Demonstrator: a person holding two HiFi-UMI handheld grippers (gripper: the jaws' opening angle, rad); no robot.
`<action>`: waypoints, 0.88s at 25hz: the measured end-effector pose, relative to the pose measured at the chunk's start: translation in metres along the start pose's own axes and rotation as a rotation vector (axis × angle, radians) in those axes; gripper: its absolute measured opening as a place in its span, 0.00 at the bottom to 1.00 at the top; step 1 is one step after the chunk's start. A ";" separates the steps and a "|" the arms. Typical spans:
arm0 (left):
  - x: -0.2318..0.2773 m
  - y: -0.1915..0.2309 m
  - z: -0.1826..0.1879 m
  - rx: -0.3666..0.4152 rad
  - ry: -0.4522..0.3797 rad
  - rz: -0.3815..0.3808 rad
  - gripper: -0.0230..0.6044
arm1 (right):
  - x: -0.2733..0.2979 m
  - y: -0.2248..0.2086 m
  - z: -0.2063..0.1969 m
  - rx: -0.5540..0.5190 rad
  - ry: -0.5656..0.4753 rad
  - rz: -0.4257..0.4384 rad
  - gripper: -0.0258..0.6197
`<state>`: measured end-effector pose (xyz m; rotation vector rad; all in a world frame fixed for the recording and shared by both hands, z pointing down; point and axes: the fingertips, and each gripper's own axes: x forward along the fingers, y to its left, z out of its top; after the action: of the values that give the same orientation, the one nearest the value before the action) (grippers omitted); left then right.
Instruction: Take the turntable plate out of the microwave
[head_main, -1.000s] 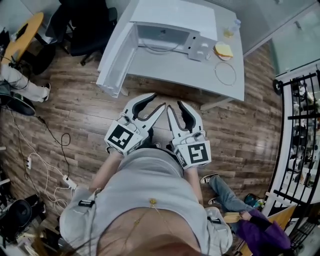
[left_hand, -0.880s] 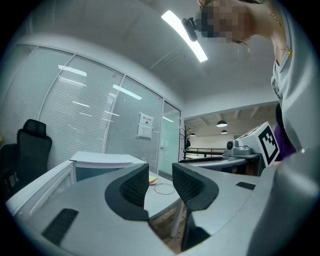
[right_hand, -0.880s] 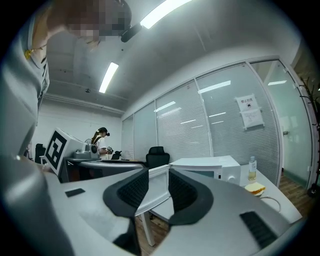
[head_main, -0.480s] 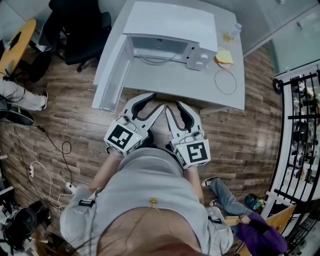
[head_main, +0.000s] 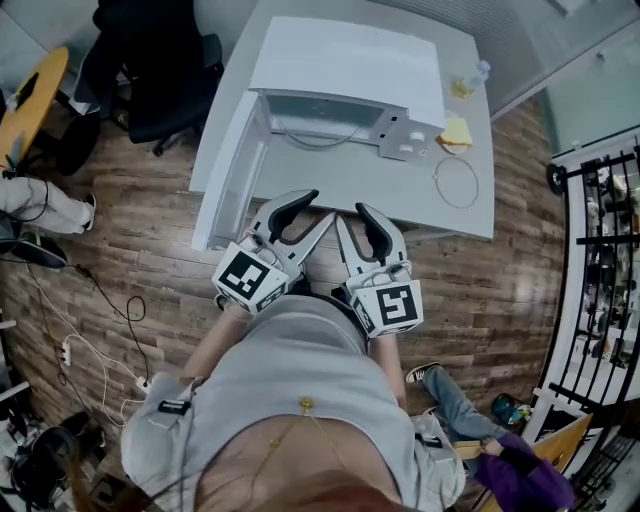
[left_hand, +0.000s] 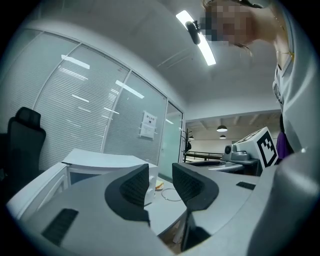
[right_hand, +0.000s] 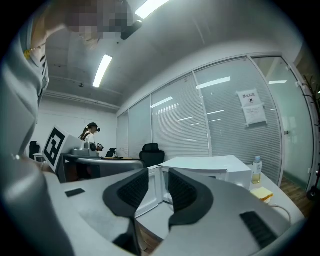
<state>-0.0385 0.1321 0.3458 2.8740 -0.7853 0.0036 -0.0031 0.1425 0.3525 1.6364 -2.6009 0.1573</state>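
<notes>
A white microwave (head_main: 345, 75) stands on the pale table (head_main: 400, 185), its door (head_main: 228, 175) swung wide to the left. In the open cavity (head_main: 320, 120) a thin curved line may be the rim of the turntable plate; the plate itself is not clear. My left gripper (head_main: 305, 207) and right gripper (head_main: 357, 215) hang side by side at the table's near edge, pointing at the microwave. Both are open with nothing between the jaws. The left gripper (left_hand: 161, 175) sees the microwave (left_hand: 110, 162) ahead. The right gripper (right_hand: 159, 179) sees the door (right_hand: 150, 192) and the cavity.
On the table right of the microwave are a bottle (head_main: 478, 72), a yellow pad (head_main: 457, 131) and a wire ring (head_main: 455, 182). A black office chair (head_main: 160, 60) stands at the far left. A seated person's leg (head_main: 450, 400) is at the lower right. Cables lie on the wooden floor (head_main: 90, 310).
Both grippers have moved forward together toward the table, and the microwave now lies closer to them in the head view. The jaws stand as they did.
</notes>
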 end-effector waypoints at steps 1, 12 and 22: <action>0.001 0.005 -0.001 0.002 0.002 -0.003 0.27 | 0.005 -0.001 -0.001 -0.003 0.001 -0.003 0.24; 0.011 0.039 -0.001 -0.015 0.006 0.013 0.27 | 0.039 -0.012 0.002 -0.007 0.011 -0.012 0.25; 0.043 0.072 0.004 -0.028 0.005 0.121 0.27 | 0.075 -0.045 0.009 -0.012 0.021 0.091 0.25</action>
<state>-0.0374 0.0488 0.3549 2.7945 -0.9487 0.0143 0.0056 0.0553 0.3544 1.5053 -2.6565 0.1628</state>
